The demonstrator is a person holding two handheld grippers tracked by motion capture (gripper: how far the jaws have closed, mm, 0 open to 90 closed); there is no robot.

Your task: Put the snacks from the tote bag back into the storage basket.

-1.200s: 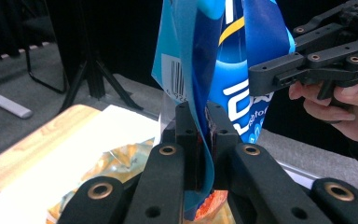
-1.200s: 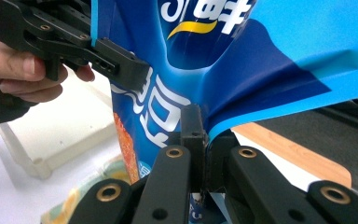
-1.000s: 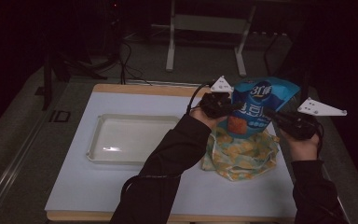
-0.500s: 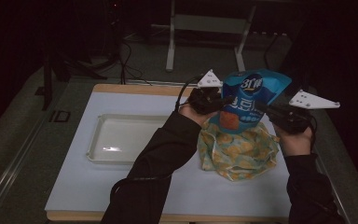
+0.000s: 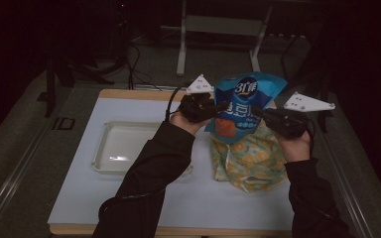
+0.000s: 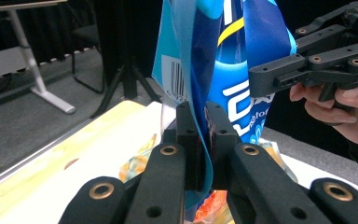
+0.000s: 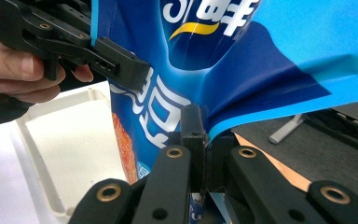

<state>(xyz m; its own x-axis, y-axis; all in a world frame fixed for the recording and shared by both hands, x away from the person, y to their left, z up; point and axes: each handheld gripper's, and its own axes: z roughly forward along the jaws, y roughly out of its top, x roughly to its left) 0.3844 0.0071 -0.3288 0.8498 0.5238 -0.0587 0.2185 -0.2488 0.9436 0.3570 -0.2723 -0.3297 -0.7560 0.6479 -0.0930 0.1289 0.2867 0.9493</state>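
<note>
A blue snack bag (image 5: 244,101) with white lettering hangs upright above the table, held from both sides. My left gripper (image 5: 219,107) is shut on its left edge; in the left gripper view the blue snack bag's (image 6: 233,70) edge is pinched between the jaws of my left gripper (image 6: 204,135). My right gripper (image 5: 259,112) is shut on the bag's right edge, and the right gripper view shows the blue snack bag's (image 7: 205,56) film clamped in my right gripper (image 7: 204,140). Under the bag lies a yellow patterned bag (image 5: 250,161) on the table.
A shallow white tray (image 5: 110,168) sits on the white table top (image 5: 94,198) at the left, partly under the left forearm. The table's wooden far edge (image 5: 144,94) runs behind. Dark floor and table legs (image 5: 181,44) lie beyond.
Both grippers have lifted the blue bag higher and shifted it left, off the yellow bag. The bag now stands more upright between them.
</note>
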